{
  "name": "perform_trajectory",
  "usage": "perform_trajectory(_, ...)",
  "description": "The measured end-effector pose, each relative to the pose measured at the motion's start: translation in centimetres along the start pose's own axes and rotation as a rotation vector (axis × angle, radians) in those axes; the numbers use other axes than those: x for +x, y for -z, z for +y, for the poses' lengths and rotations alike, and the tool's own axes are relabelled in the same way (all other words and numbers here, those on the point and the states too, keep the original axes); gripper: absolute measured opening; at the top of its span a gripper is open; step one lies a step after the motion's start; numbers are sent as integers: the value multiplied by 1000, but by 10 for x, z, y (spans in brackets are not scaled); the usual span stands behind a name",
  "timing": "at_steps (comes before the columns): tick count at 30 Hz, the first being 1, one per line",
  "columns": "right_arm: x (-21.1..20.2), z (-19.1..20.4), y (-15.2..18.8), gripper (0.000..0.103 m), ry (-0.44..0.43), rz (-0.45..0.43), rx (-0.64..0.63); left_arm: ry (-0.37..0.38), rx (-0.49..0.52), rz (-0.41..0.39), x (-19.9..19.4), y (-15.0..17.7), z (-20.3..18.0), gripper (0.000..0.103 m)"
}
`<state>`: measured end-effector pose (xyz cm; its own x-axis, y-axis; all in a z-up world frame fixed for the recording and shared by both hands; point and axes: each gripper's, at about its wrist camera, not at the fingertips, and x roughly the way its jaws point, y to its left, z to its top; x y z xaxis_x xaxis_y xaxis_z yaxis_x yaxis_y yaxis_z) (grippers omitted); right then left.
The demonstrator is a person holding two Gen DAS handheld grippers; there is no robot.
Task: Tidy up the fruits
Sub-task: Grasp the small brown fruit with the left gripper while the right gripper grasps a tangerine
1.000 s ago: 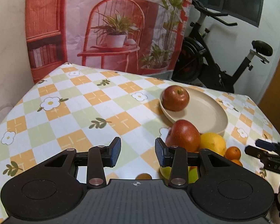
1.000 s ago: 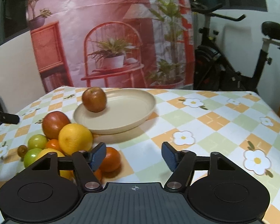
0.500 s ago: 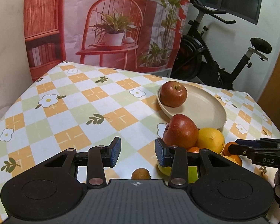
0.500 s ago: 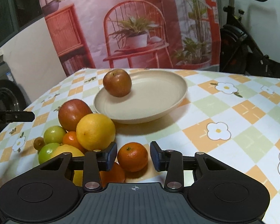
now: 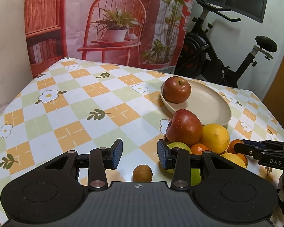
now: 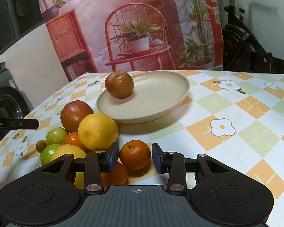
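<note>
Nearest in the right wrist view, the right gripper [image 6: 135, 158] stands partly open around a small mandarin [image 6: 135, 154]. Its blue pads flank the fruit on both sides, with a thin gap visible at each, so nothing is clamped. A second mandarin [image 6: 114, 175] lies just under the left finger.

In the left wrist view, the left gripper [image 5: 139, 154] is open and empty above the checked cloth of the bench [image 5: 70, 117]. A small brown fruit [image 5: 142, 173] sits close beneath and between its fingers.

Crowding the mandarin on its left is the fruit pile: a lemon [image 6: 69, 152], two green fruits [image 6: 56, 135], another mandarin [image 6: 73, 139], then a large yellow orange [image 6: 97, 131] touching a red apple [image 6: 75, 114] behind it.

Farther on, just beyond the pile, a beige plate [image 6: 161, 102] holds a second red apple [image 6: 119, 84] near its left rim.

Past the far edge of the bench hang a printed backdrop [image 6: 132, 28] and, to the right, an exercise bike [image 6: 255, 37].
</note>
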<state>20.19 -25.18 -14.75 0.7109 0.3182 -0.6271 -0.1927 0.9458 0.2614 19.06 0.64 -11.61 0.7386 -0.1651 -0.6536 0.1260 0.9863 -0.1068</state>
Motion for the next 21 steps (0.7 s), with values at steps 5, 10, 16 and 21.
perform_trajectory(5,-2,-4,1,33,-20,-4,28,5,3,0,-1,2,-1,42)
perform_trajectory(10,-3,-5,2,33,-15,-8,42,6,3,4,0,2,-1,42)
perform_trajectory(16,-5,-6,3,32,0,-16,51,17,-4,30,2,5,0,42)
perform_trajectory(21,-6,-6,3,32,8,-18,57,30,-7,61,5,9,0,43)
